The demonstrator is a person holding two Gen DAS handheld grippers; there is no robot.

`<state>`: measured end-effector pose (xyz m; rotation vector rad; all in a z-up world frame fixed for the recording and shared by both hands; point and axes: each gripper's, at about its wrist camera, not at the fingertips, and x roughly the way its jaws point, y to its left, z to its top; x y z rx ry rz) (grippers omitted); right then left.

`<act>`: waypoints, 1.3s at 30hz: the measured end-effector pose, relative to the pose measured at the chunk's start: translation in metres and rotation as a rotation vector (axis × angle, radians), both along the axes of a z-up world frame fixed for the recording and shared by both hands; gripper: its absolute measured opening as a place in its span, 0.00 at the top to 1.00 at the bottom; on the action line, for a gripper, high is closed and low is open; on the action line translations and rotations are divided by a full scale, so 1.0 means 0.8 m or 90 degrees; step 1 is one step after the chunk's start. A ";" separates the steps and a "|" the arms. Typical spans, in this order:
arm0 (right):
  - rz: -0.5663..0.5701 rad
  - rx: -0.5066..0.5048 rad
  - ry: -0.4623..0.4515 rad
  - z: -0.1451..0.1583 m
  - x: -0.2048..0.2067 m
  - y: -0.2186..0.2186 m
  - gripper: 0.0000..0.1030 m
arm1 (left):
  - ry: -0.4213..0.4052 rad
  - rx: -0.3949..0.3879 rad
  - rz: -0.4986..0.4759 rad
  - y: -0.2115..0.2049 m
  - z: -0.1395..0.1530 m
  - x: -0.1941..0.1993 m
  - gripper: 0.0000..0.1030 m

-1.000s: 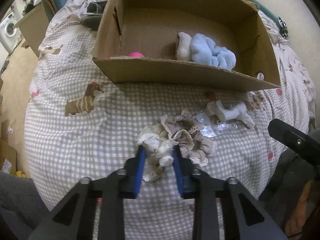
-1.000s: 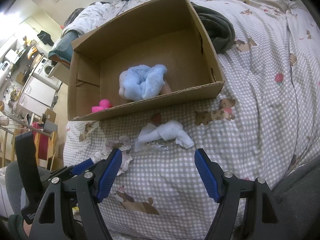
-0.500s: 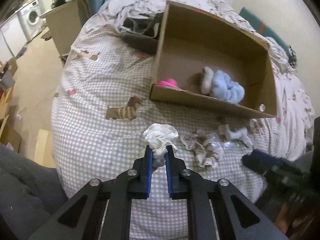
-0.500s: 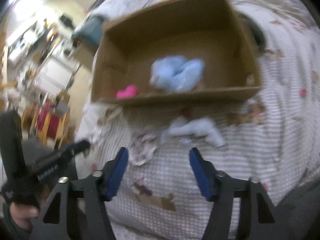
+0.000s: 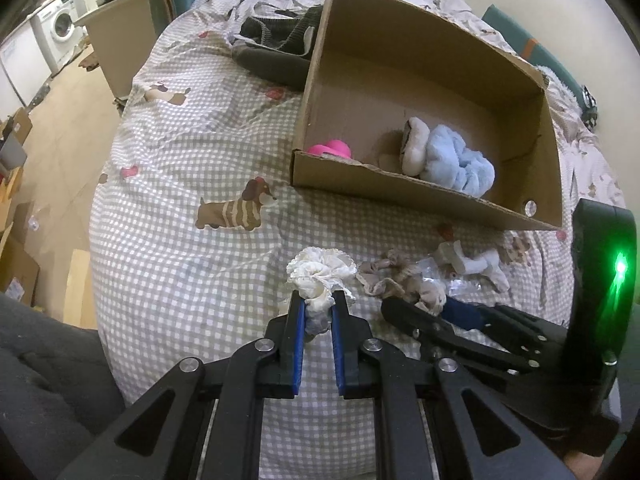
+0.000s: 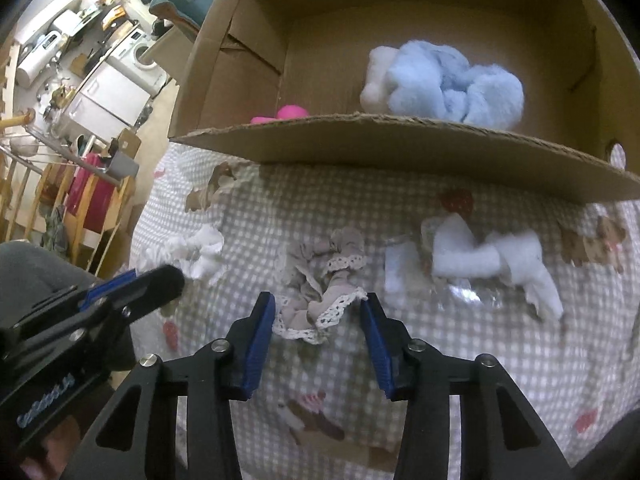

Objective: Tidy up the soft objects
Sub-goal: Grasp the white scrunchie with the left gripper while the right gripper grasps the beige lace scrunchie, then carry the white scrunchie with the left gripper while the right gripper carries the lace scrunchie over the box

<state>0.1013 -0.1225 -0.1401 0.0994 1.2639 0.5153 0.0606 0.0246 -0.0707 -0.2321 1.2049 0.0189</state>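
My left gripper (image 5: 318, 304) is shut on a cream lace scrunchie (image 5: 321, 274) and holds it above the checked bedspread; the scrunchie also shows in the right wrist view (image 6: 192, 250). My right gripper (image 6: 318, 310) is open, its jaws on either side of a beige lace scrunchie (image 6: 320, 276), which also shows in the left wrist view (image 5: 400, 280). A white bow in clear wrapping (image 6: 492, 264) lies to its right. The cardboard box (image 5: 400, 192) beyond holds a light blue fluffy item (image 5: 456, 164), a cream one (image 5: 414, 144) and a pink one (image 5: 332, 148).
Dark clothing (image 5: 276, 52) lies left of the box on the bed. The bed edge drops to the floor on the left, with a washing machine (image 5: 60, 32) and a cardboard box (image 5: 120, 44) beyond. A wall runs along the far right.
My left gripper closed on the cream scrunchie and lifted it off the pile. My right gripper moved in low and now brackets the beige scrunchie.
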 end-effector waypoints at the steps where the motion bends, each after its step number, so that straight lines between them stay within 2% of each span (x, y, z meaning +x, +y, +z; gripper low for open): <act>1: 0.002 0.006 -0.002 0.000 0.000 0.000 0.74 | 0.000 0.001 -0.001 0.000 0.000 0.001 0.89; 3: 0.007 0.016 -0.009 0.002 0.000 0.003 0.84 | 0.000 0.005 -0.003 -0.001 0.000 0.001 0.89; 4: 0.011 0.017 -0.017 0.005 -0.002 0.003 0.85 | 0.000 0.006 -0.004 -0.001 -0.001 0.001 0.89; 14: 0.008 0.044 -0.059 0.056 -0.026 -0.021 0.87 | -0.012 0.016 0.005 0.003 0.004 -0.001 0.89; 23: -0.007 0.044 -0.114 0.108 -0.040 -0.064 0.87 | -0.057 0.020 0.011 0.005 0.024 -0.004 0.89; 26: -0.027 0.055 -0.124 0.108 -0.041 -0.076 0.87 | -0.053 0.031 0.005 0.001 0.021 -0.004 0.89; 30: -0.047 0.065 -0.109 0.098 -0.040 -0.086 0.87 | -0.049 0.046 0.000 -0.002 0.016 -0.004 0.89; 39: -0.052 0.075 -0.112 0.095 -0.036 -0.081 0.87 | -0.052 0.067 -0.008 -0.010 0.014 -0.004 0.89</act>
